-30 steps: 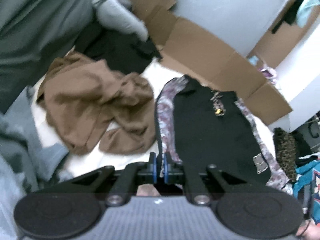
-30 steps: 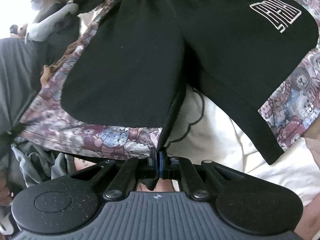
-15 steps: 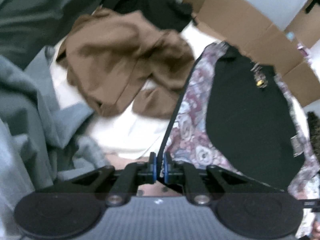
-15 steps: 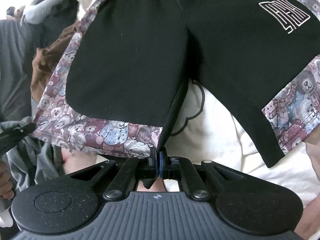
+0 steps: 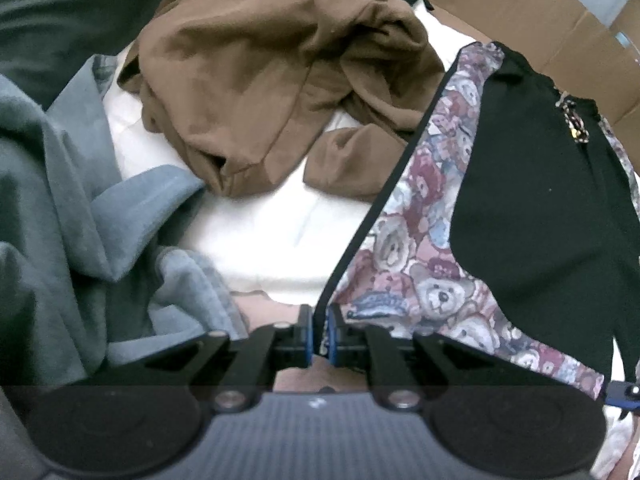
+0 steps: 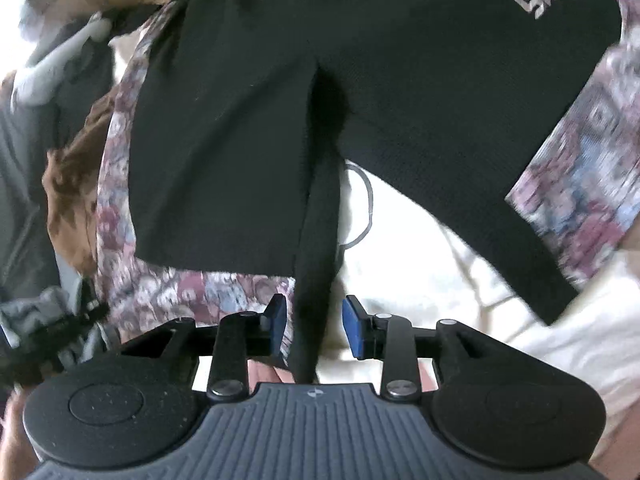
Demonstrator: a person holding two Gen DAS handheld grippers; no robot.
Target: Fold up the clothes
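Now, left wrist view: left gripper nearly closed, pinching the black-piped hem of the shorts. Shorts spread on the white sheet, long axis running away from the fingers toward the cardboard at the far edge. Brown garment lies just beside.

Right wrist view: right gripper jaws opening; the black inner leg strip hangs between the pads, untouched. Shorts lie directly ahead.

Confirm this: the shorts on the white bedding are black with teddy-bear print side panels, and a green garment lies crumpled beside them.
Wrong colour. The crumpled garment beside the shorts is brown, as the left wrist view shows. The black fabric, teddy-bear panels and white bedding are right.
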